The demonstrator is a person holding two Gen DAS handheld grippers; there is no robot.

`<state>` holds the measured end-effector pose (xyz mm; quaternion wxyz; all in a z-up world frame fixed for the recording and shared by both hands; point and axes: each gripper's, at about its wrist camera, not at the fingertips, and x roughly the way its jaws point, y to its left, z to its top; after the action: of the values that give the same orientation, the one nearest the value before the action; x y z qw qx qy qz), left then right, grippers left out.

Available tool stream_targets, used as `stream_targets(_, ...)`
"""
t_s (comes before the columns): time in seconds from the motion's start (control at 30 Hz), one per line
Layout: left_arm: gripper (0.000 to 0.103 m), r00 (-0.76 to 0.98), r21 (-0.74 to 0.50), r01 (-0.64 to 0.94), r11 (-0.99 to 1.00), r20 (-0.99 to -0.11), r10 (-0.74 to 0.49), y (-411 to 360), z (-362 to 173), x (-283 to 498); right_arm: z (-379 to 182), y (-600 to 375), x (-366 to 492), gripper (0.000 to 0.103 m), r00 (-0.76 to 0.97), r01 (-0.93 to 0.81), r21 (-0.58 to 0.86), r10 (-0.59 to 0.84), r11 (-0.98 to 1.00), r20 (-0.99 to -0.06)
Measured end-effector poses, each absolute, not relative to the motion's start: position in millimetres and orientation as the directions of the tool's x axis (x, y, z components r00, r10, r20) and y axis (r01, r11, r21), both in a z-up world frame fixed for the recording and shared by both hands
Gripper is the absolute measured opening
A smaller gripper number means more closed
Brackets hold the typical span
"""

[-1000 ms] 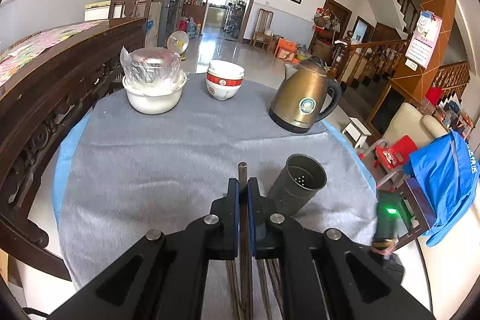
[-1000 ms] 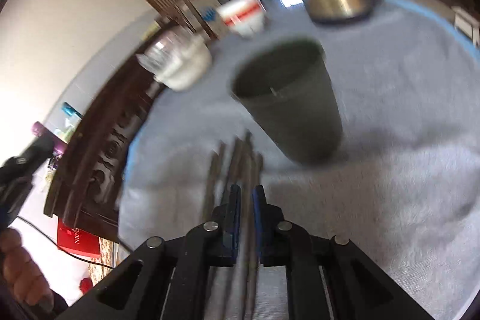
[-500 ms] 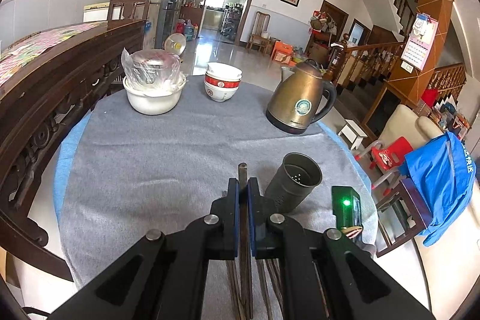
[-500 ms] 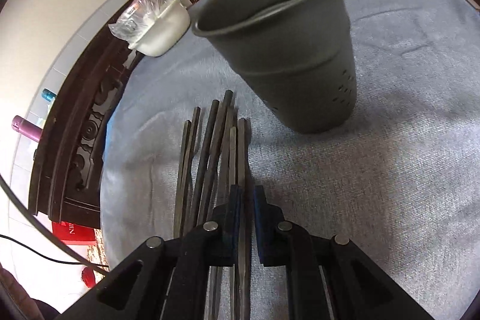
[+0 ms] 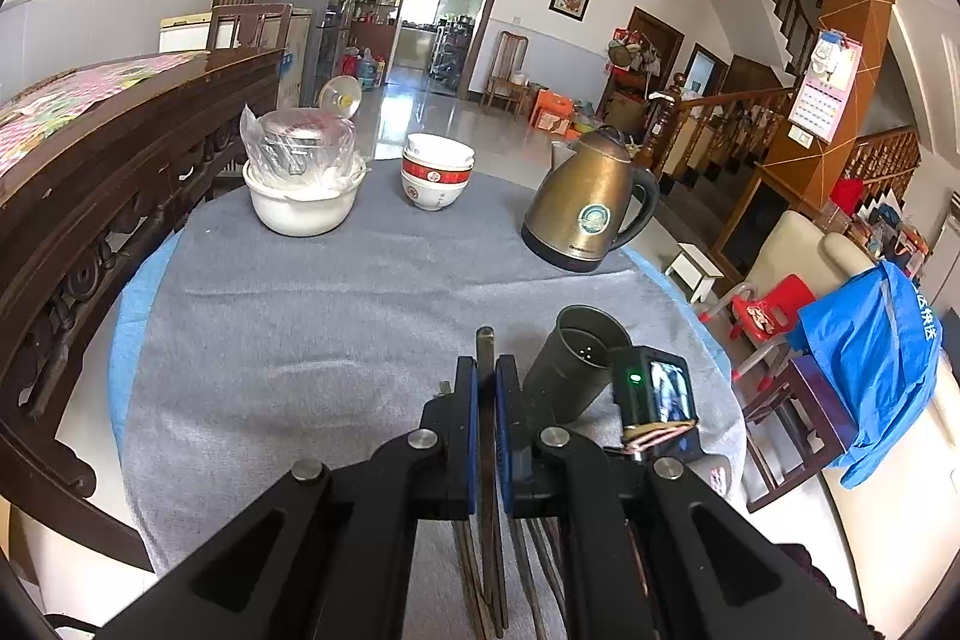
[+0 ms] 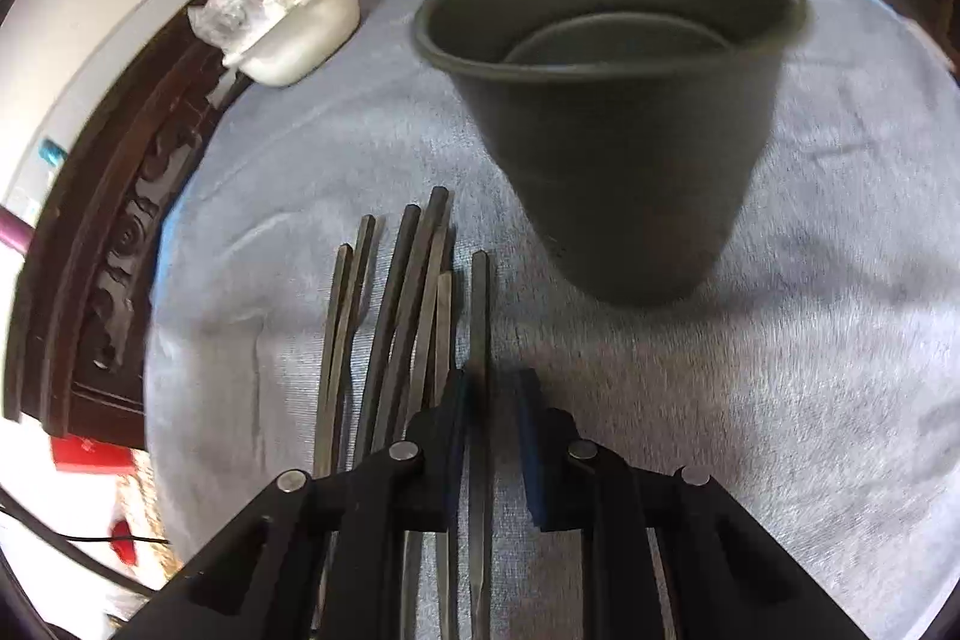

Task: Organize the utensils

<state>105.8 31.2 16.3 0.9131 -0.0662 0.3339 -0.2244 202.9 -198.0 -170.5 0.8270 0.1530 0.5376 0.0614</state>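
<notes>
1. Grey cloth (image 5: 312, 316) covers a round table in a large living room, with a carved wooden bench back (image 5: 90, 196) along its left side in the left wrist view.
2. Dark chopsticks (image 6: 414, 292) lie side by side on the cloth in a loose bundle, their ends pointing toward the dark metal cup (image 6: 612, 112), which stands upright just beside them on the right.
3. One chopstick (image 6: 479, 316) lies slightly apart from the bundle, nearest the cup, and runs back between the blue pads of the right gripper (image 6: 491, 400).
4. Right gripper: the jaws have just been opening and stand slightly apart; a gap shows on the right side of the chopstick, and whether the left pad touches it cannot be told.
5. Left gripper (image 5: 486, 388): the jaws are closed on a single chopstick (image 5: 485, 340), whose end sticks out past the fingertips above the cloth.
6. In the left wrist view the cup (image 5: 576, 358) stands just right of the left gripper, and the right gripper's camera unit (image 5: 657, 394), with a green light, sits in front of the cup.
7. Far side of the table: a white pot holding a plastic-wrapped container (image 5: 300, 178), stacked red-and-white bowls (image 5: 437, 178), and a brass-coloured kettle (image 5: 588, 208).
</notes>
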Motion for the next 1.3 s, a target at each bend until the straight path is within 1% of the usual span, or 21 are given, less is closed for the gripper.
stream_targets(0.03, 0.006, 0.676, -0.270, 0.370, 0.889, -0.578, -0.457, 31.2, 16.5, 104.9, -170.1, -196.3, 204.2, 0.016, 0.416, 0.058, 0.307, 0.256, 0.950, -0.872)
stream_targets(0.1, 0.006, 0.674, -0.270, 0.374, 0.887, -0.578, -0.460, 31.3, 15.7, 104.3, -169.6, -192.7, 205.7, 0.009, 0.422, 0.046, 0.278, 0.234, 0.959, -0.876)
stream_targets(0.27, 0.006, 0.676, -0.280, 0.370, 0.886, -0.573, -0.463, 36.1, 14.6, 105.8, -157.6, -195.7, 194.3, 0.007, 0.482, 0.017, 0.320, 0.273, 0.947, -0.832)
stream_targets(0.5, 0.006, 0.696, -0.298, 0.356, 0.885, -0.547, -0.465, 43.4, 20.9, 102.7, -105.9, -200.0, 164.2, 0.007, 0.628, -0.094, 0.358, 0.334, 0.929, -0.703)
stream_targets(0.6, 0.006, 0.709, -0.287, 0.362, 0.887, -0.533, -0.461, 40.9, 26.7, 99.0, -83.6, -204.6, 149.4, 0.007, 0.683, -0.133, 0.371, 0.356, 0.919, -0.637)
stream_targets(0.8, 0.006, 0.727, -0.238, 0.391, 0.889, -0.512, -0.457, 28.3, 43.9, 96.6, -39.5, -219.2, 122.7, 0.007, 0.804, -0.186, 0.393, 0.369, 0.901, -0.467)
stream_targets(0.87, 0.006, 0.735, -0.212, 0.387, 0.897, -0.516, -0.439, 25.2, 45.4, 97.5, -35.4, -222.1, 118.9, 0.007, 0.820, -0.178, 0.389, 0.355, 0.904, -0.449)
stream_targets(0.93, 0.006, 0.733, -0.219, 0.378, 0.899, -0.522, -0.436, 28.5, 43.6, 101.2, -36.1, -225.2, 118.1, 0.007, 0.821, -0.172, 0.399, 0.355, 0.900, -0.447)
stream_targets(1.07, 0.007, 0.705, -0.281, 0.298, 0.912, -0.579, -0.409, 49.2, 23.2, 124.4, -40.2, -229.5, 116.5, 0.007, 0.818, -0.161, 0.423, 0.360, 0.892, -0.448)
stream_targets(1.1, 0.008, 0.680, -0.316, 0.257, 0.913, -0.612, -0.403, 58.6, 12.0, 137.9, -40.6, -229.6, 117.6, 0.007, 0.819, -0.157, 0.423, 0.357, 0.892, -0.449)
stream_targets(1.17, 0.017, 0.611, -0.369, 0.162, 0.915, -0.691, -0.387, 75.5, -15.7, 166.2, -40.1, -230.2, 117.2, 0.007, 0.820, -0.164, 0.425, 0.362, 0.890, -0.442)
stream_targets(1.23, 0.018, 0.558, -0.386, 0.058, 0.921, -0.752, -0.350, 92.4, -43.4, 189.4, -37.4, -229.2, 114.5, 0.007, 0.824, -0.171, 0.413, 0.359, 0.894, -0.437)
stream_targets(1.3, 0.018, 0.512, -0.365, -0.016, 0.931, -0.803, -0.306, 105.5, -66.5, 209.5, -35.3, -226.7, 112.9, 0.007, 0.825, -0.179, 0.406, 0.361, 0.896, -0.435)
